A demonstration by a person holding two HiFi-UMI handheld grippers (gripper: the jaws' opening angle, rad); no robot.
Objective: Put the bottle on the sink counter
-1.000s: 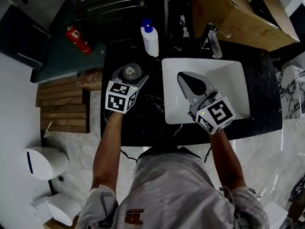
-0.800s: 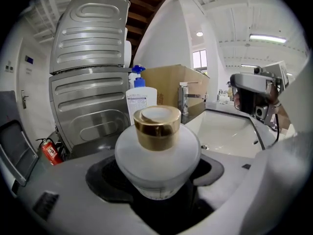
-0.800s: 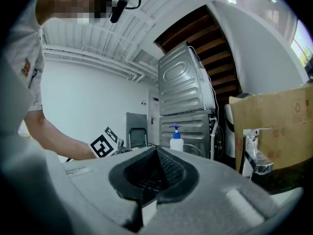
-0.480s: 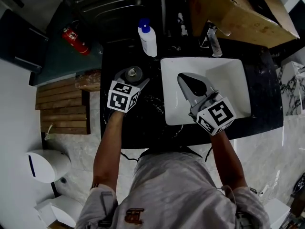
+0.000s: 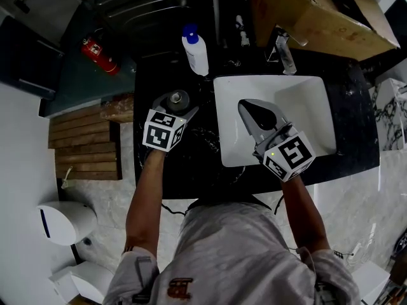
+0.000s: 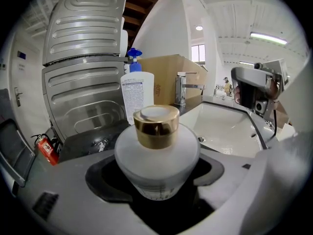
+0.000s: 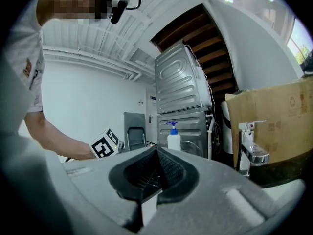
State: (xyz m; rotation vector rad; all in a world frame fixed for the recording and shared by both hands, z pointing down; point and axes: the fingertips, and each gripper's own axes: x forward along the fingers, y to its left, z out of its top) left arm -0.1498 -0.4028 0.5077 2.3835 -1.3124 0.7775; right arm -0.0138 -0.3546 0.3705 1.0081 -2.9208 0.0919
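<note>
A squat frosted white bottle (image 5: 178, 97) with a gold cap (image 6: 156, 124) sits between the wide-set jaws of my left gripper (image 5: 176, 100), which is shut on it over the black counter (image 5: 191, 164), left of the basin. In the left gripper view the bottle (image 6: 156, 155) fills the padded hollows of that gripper (image 6: 156, 173). Whether its base touches the counter is hidden. My right gripper (image 5: 254, 110) hovers over the white sink basin (image 5: 305, 107), shut with nothing in it; its pads (image 7: 164, 168) meet.
A white pump bottle with a blue top (image 5: 195, 51) stands at the counter's back edge. The faucet (image 5: 284, 49) is behind the basin, with a cardboard box (image 5: 318, 14) beyond. A red fire extinguisher (image 5: 96, 53) and wooden slats (image 5: 82, 142) lie to the left.
The head view has shifted slightly. Both grippers hold their places and the bottle stays in the left one.
</note>
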